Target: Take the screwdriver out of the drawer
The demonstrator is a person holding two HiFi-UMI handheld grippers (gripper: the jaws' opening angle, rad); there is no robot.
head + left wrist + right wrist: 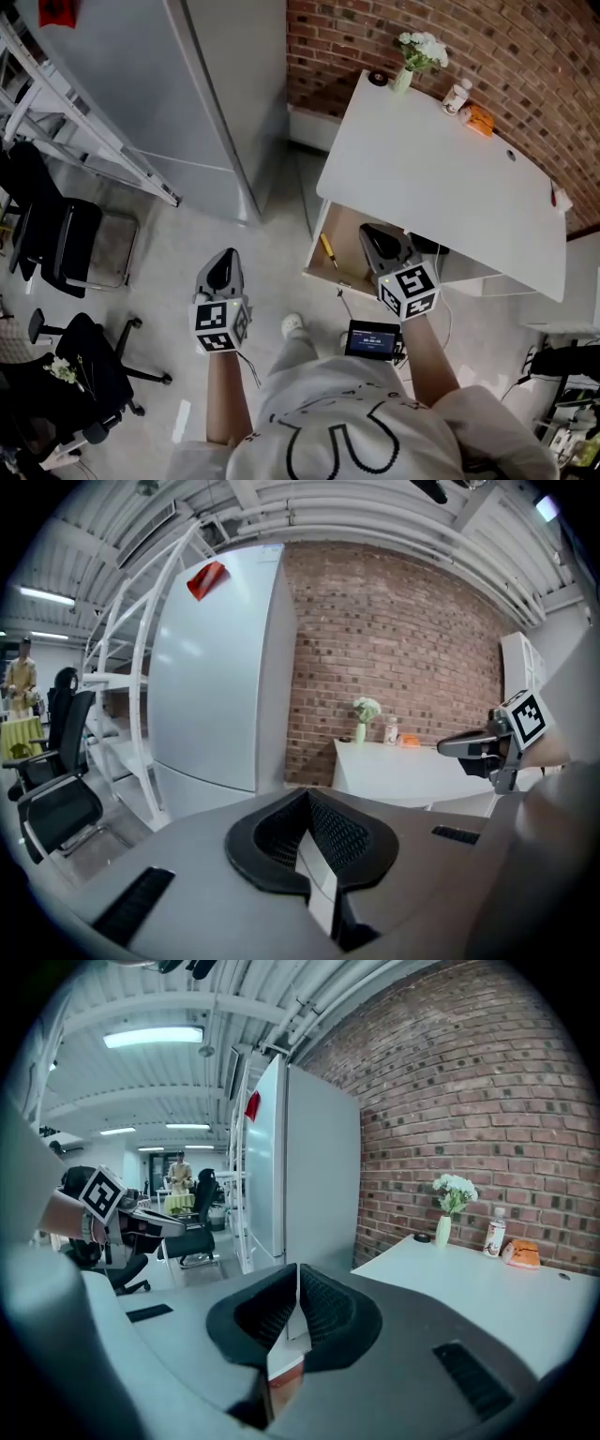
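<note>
The screwdriver (pixel 328 249) lies flat on the floor of the open drawer (pixel 347 234) that juts from under the white desk (pixel 441 178), toward the drawer's left side. Its yellow handle is plain to see, but the shaft is too small to make out.

Your right gripper (pixel 367 232) hangs over the drawer, with the screwdriver just beside it at about 9 o'clock. Its jaws are drawn together to a thin slit with nothing between them. Your left gripper (pixel 226 255) is well apart at about 9 o'clock from the drawer, over bare floor. Its jaws are likewise pressed nearly closed and empty.

Expect a light, rigid tool. The handle is probably smooth plastic and round, so it may roll or squirt sideways under a lopsided pinch. Spread the right jaws first. Then come down across the handle near its middle, with the pads square to its length, and close firmly. The thin shaft gives less to bite on. Lift straight up so the tip clears the drawer wall.
</note>
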